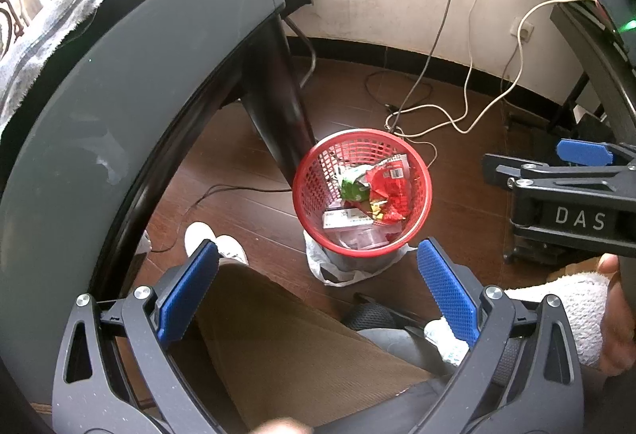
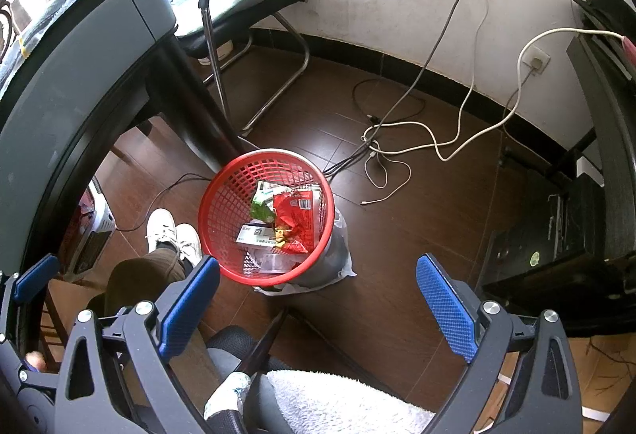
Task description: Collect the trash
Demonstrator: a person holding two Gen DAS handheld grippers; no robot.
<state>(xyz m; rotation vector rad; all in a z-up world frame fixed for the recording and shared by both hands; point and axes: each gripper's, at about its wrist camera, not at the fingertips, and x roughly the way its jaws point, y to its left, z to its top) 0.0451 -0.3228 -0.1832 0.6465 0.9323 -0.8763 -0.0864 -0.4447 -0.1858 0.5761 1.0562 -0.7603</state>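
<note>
Trash [image 1: 373, 191] lies in a red mesh basket [image 1: 314, 171] standing on the dark wooden floor [image 1: 457, 195], beside the black leg of the grey desk [image 1: 99, 108].

Left wrist view: the left tool [image 1: 318, 291] is held above the floor, tilted down toward the basket, its blue-padded fingers [image 1: 447, 291] spread wide with nothing between them. The right tool [image 1: 576, 155] enters from the right edge; whether it is spread cannot be told here. The trash shows a red wrapper, a green packet, a white carton and clear plastic.

Right wrist view: the right tool [image 2: 318, 299] likewise hangs above the floor, fingers [image 2: 445, 303] spread and holding nothing. The basket [image 2: 226, 195] sits ahead and left of centre, on a plastic-bagged bin [image 2: 338, 255]. The same wrappers [image 2: 294, 215] fill its bottom. White cables [image 2: 417, 144] trail on the floor near the wall.
</note>
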